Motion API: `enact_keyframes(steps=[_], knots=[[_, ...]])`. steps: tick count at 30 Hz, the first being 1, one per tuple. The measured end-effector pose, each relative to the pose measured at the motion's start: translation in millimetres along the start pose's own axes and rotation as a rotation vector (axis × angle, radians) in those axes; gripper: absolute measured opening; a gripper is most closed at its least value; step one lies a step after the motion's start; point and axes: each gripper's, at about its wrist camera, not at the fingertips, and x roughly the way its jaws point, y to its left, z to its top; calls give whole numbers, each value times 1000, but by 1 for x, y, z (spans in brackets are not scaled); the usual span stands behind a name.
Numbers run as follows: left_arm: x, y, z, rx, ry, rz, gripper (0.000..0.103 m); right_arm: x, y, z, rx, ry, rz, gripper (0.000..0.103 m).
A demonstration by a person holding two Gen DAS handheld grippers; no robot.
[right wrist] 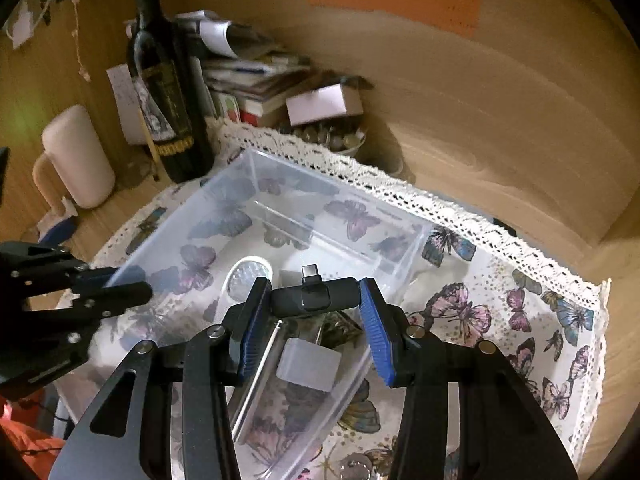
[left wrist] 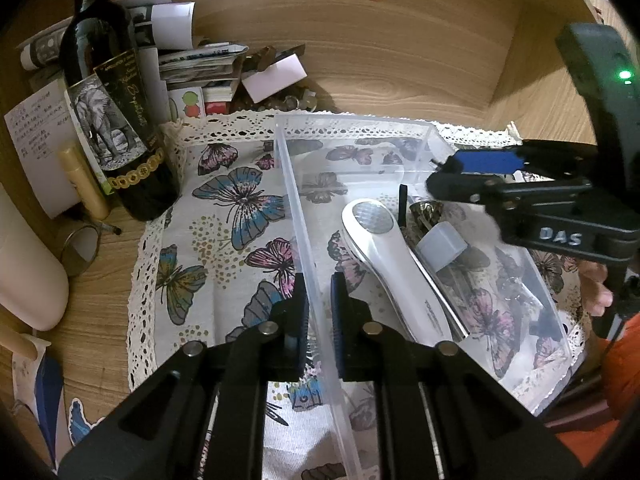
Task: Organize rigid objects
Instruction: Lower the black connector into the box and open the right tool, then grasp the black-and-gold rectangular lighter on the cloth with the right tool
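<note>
I am working inside a wooden desk alcove (right wrist: 480, 128), on a lace-edged butterfly cloth (left wrist: 224, 216) that is covering the desktop. A dark wine bottle (left wrist: 108, 92) is standing at the far left, with stacked papers (left wrist: 200, 68) behind it.

The clear plastic bin (left wrist: 360, 132) is sitting on the cloth at centre-right. My left gripper (left wrist: 319, 312) is straddling its near left wall, one pad on each side; the pads are not pressing the wall that I can see, so it is unclenched. That wall is looking thin, slick and a little flexible, so a low, firm pinch would suit it.

My right gripper (right wrist: 314, 300) is clenching a small black USB-C adapter (right wrist: 314, 298) by its ends, above the bin. It is looking light, stiff and smooth.

Inside the bin, a white handheld device (left wrist: 396, 260) is lying beside a frosted plastic cap (left wrist: 442, 246).
</note>
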Motion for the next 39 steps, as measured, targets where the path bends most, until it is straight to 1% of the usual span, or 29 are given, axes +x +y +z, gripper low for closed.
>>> enact_keyframes(steps=[5, 12, 14, 16, 20, 23, 25, 28, 34, 39], knots=[[0, 0, 0, -4, 1, -6, 11, 11, -1, 3, 6, 22, -4, 42], [0, 0, 0, -4, 0, -6, 11, 12, -2, 6, 10, 20, -11, 42], [0, 0, 0, -5, 1, -6, 11, 6, -2, 6, 12, 6, -12, 45], [0, 0, 0, -5, 0, -6, 11, -3, -3, 6, 17, -21, -22, 52], [0, -1, 1, -6, -1, -6, 11, -24, -4, 5, 28, -70, -34, 57], [0, 0, 1, -6, -4, -6, 11, -42, -9, 0, 46, -109, -52, 64], [-1, 0, 1, -9, -9, -6, 10, -53, -14, -5, 60, -128, -71, 67], [-2, 1, 0, -15, -12, -11, 10, -68, -25, -19, 97, -136, -108, 68], [-2, 1, -1, -22, -16, -11, 10, -78, -38, -52, 164, -100, -159, 68], [-3, 0, -2, -26, -18, -5, 10, -75, -43, -81, 198, -54, -184, 68]])
